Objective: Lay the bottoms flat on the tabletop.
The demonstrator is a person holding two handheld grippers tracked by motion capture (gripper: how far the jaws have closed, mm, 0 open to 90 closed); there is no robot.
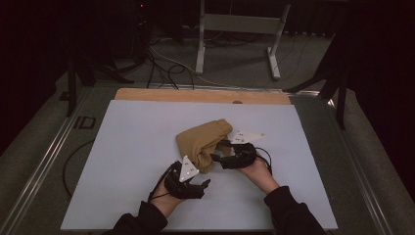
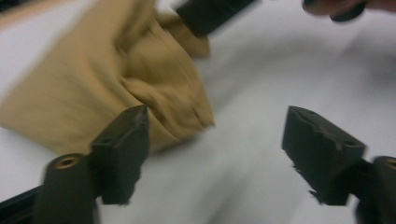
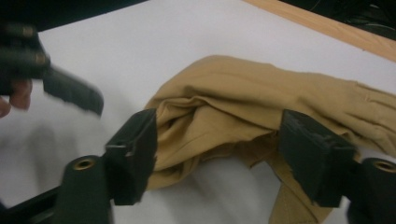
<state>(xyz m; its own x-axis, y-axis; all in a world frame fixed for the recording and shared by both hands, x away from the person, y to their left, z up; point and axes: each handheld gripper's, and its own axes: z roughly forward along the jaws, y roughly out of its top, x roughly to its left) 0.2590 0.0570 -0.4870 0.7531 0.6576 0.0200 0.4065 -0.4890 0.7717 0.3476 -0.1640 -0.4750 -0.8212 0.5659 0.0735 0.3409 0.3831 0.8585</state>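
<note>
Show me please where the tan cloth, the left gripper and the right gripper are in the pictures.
tan cloth (image 1: pixel 203 139), high view, middle of the crumpled fabric.
left gripper (image 2: pixel 215 149), left gripper view, the gap midway between its two black fingertips.
right gripper (image 3: pixel 217 149), right gripper view, midway between its fingertips, over the cloth.
</note>
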